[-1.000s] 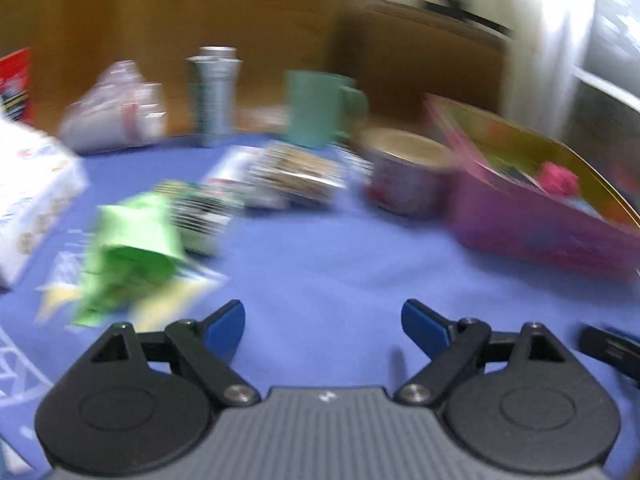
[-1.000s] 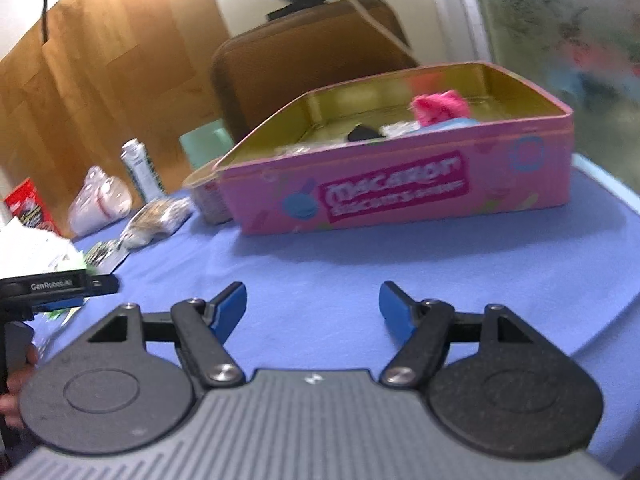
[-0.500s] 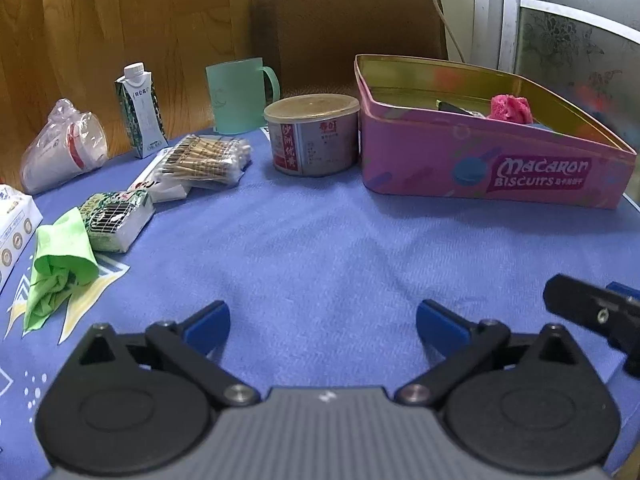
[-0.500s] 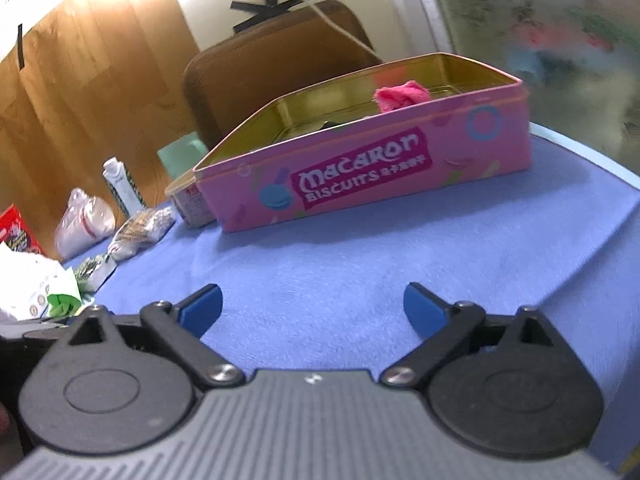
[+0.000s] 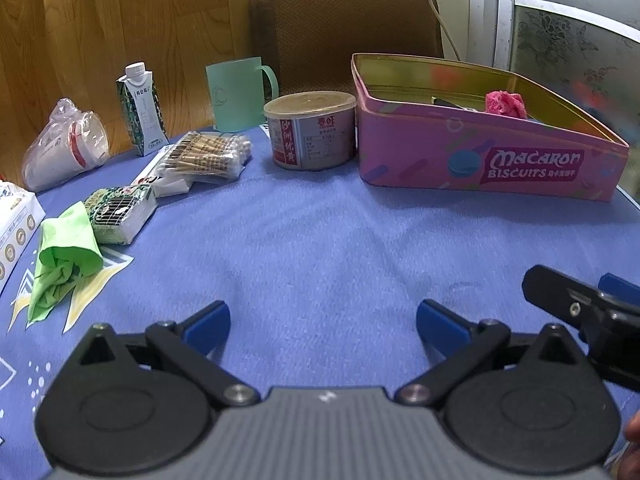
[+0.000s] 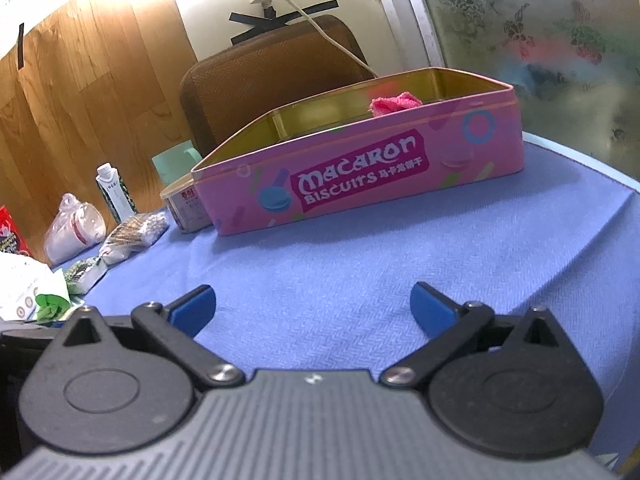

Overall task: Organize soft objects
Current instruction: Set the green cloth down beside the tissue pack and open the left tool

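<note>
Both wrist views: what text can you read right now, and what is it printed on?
"Macaron BISCUITS": front wall of the pink tin, also legible in the right wrist view.
Small characters after "BISCUITS": too small to read.
Round can: Chinese label, too blurred.
Carton, green packet: print unreadable.

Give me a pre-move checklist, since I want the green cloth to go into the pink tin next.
1. Left claw open and empty: ok.
2. Right claw open and empty: ok.
3. Green cloth free to grab: ok, it lies loose on the blue tablecloth, against a patterned packet.
4. Pink tin lid off: ok.
5. Room in the tin: cannot tell; a pink cloth and a dark item show, the floor is mostly hidden.
</note>
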